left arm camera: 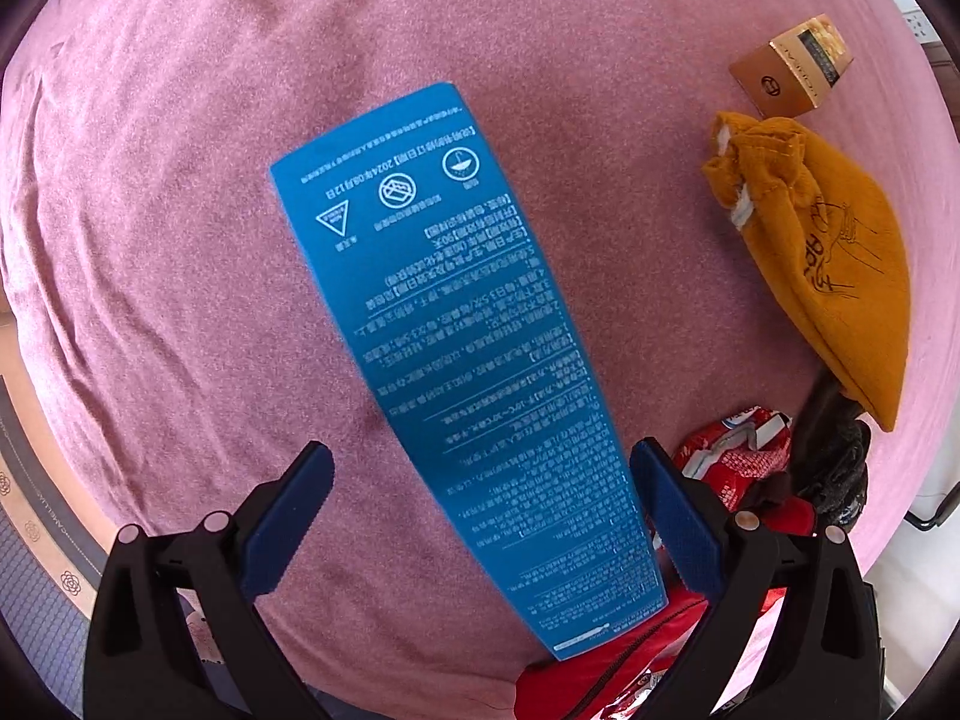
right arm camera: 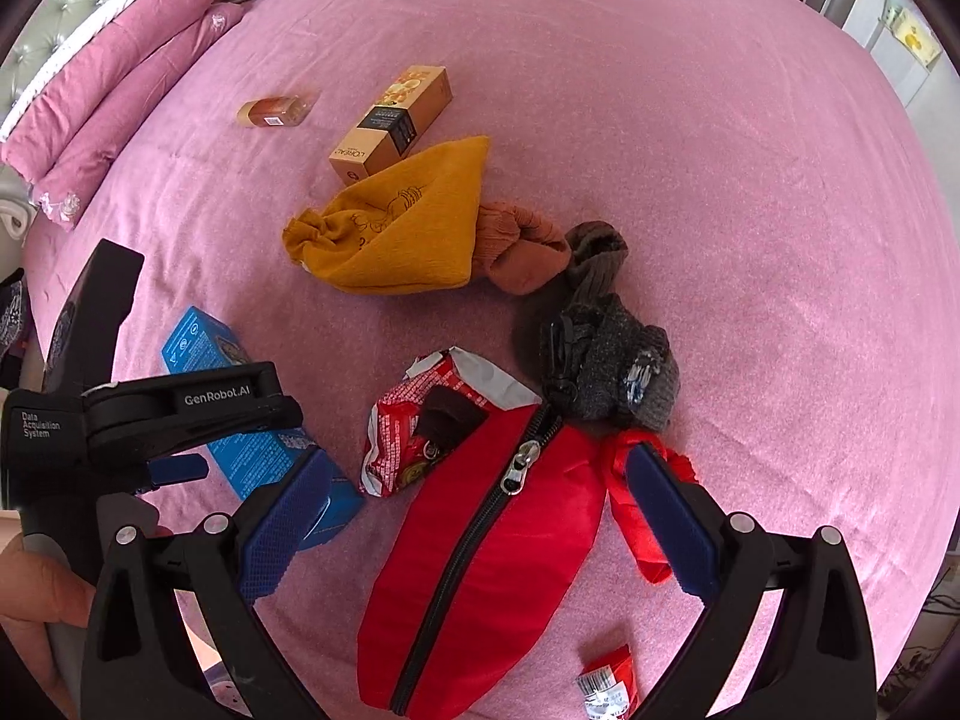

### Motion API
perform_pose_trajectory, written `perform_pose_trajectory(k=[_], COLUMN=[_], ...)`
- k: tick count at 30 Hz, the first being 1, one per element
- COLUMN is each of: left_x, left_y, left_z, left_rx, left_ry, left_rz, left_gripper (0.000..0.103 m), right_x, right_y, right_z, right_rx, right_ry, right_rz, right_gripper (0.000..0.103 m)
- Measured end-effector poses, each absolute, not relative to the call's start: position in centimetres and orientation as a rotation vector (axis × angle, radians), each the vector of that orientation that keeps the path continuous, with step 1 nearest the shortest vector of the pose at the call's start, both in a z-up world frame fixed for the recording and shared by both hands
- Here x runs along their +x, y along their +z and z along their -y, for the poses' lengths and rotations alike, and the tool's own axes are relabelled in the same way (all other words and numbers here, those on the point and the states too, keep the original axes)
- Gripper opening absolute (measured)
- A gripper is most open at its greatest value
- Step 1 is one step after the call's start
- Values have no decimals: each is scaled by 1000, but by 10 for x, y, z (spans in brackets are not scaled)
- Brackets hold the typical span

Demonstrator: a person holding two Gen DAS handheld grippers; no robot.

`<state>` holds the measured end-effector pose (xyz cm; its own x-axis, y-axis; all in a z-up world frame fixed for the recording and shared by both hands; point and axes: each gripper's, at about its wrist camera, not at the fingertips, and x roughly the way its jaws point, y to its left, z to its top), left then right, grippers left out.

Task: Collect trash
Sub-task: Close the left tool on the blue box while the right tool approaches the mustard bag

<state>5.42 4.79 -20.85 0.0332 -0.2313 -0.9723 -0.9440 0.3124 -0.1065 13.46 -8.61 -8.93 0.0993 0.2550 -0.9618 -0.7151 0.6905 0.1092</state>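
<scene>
Left tongs (left arm camera: 480, 510) spread wide over blue box (left arm camera: 456, 360) (not touching); right tongs (right arm camera: 474, 516) spread above red pouch (right arm camera: 480, 570).

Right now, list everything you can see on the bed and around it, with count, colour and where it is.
blue box: one, blue with white print, lying between the left claw's fingers
red zip pouch: one, red with black zipper, near edge of bed, between the right claw's fingers
red snack wrapper: one, red and white, torn, beside the pouch
small red packet: one, red, near edge
mustard cloth bag: one, mustard yellow, mid bed
rust sock: one, orange-brown, touching the bag
grey socks: a pile, dark grey, right of wrapper
gold carton: one, tan-gold, behind the bag
small bottle: one, amber, far left
pillows: two, pink, at headboard
bed cover: one, pink
left claw: open
right claw: open
hand: one, lower left
</scene>
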Motion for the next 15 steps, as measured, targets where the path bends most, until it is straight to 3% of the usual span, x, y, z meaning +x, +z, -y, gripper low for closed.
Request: perform_pose_trajectory(k=[8, 12, 15], left_x=[56, 50, 48], left_y=[-231, -228, -223], left_z=[-50, -61, -67], left_rx=[-1181, -1158, -1159], left_ry=[861, 887, 847], left_rz=[-1487, -1460, -1426], left_gripper=[81, 52, 49], right_x=[150, 154, 161], right_y=[-92, -91, -92], right_z=[78, 72, 66], right_rx=[-423, -391, -330], right_ry=[771, 792, 810], right_rz=[-1281, -1288, -1326], right_gripper=[94, 92, 85])
